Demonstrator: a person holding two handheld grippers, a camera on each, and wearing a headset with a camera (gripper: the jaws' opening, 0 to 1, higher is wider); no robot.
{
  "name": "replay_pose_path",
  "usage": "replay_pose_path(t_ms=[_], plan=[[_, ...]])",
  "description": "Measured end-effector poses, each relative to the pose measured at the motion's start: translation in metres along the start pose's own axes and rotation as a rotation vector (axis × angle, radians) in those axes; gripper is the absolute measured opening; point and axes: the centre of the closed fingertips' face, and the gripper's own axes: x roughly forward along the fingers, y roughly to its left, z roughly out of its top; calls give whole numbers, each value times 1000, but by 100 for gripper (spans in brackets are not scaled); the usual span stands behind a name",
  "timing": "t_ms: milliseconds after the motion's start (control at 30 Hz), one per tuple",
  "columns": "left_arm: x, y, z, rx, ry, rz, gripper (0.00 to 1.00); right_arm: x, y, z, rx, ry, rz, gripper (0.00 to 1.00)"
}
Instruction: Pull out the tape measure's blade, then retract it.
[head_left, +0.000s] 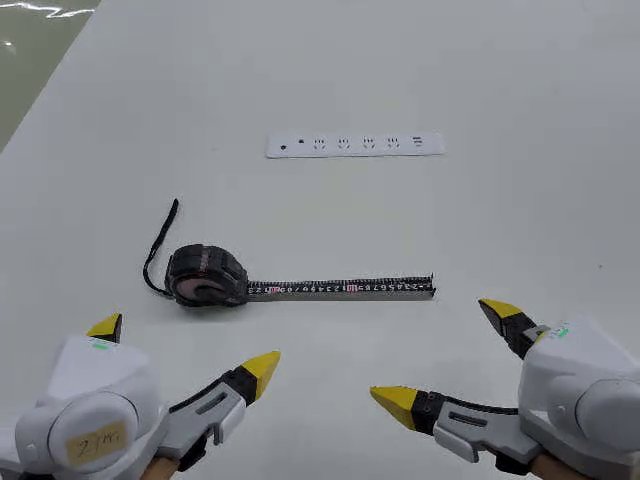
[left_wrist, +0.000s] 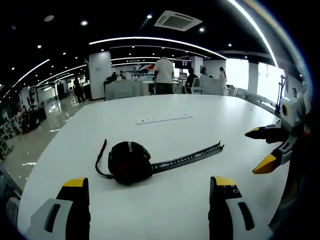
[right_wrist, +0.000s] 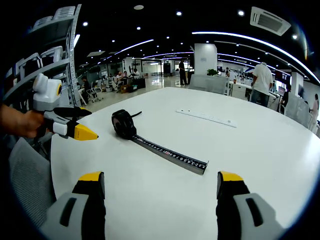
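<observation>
The tape measure (head_left: 205, 275) is black with a dark red side. Its blade (head_left: 340, 288) is dark with tiny white numbers and a few red marks. The table (head_left: 500, 220) and power strip (head_left: 355, 145) are white. The left gripper (head_left: 183, 345) and right gripper (head_left: 443, 354) are white and black with yellow tips.

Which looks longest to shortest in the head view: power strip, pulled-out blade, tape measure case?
1 and 2. pulled-out blade and power strip: nearly alike in length. The strip lies farther from the camera, so I won't rank them.
3. tape measure case: clearly the shortest.
</observation>
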Motion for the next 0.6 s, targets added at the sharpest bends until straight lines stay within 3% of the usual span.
replay_pose_path(t_ms=[100,400,600], plan=[[2,2,0,-8,-7,16,97,4,-2,-4,-9,14,31,94],[14,8,0,-30,-7,52,97,15,-14,-4,-65,-9,93,91],[23,10,0,-34,-6,70,96,22,-19,-5,-97,-16,164,89]])
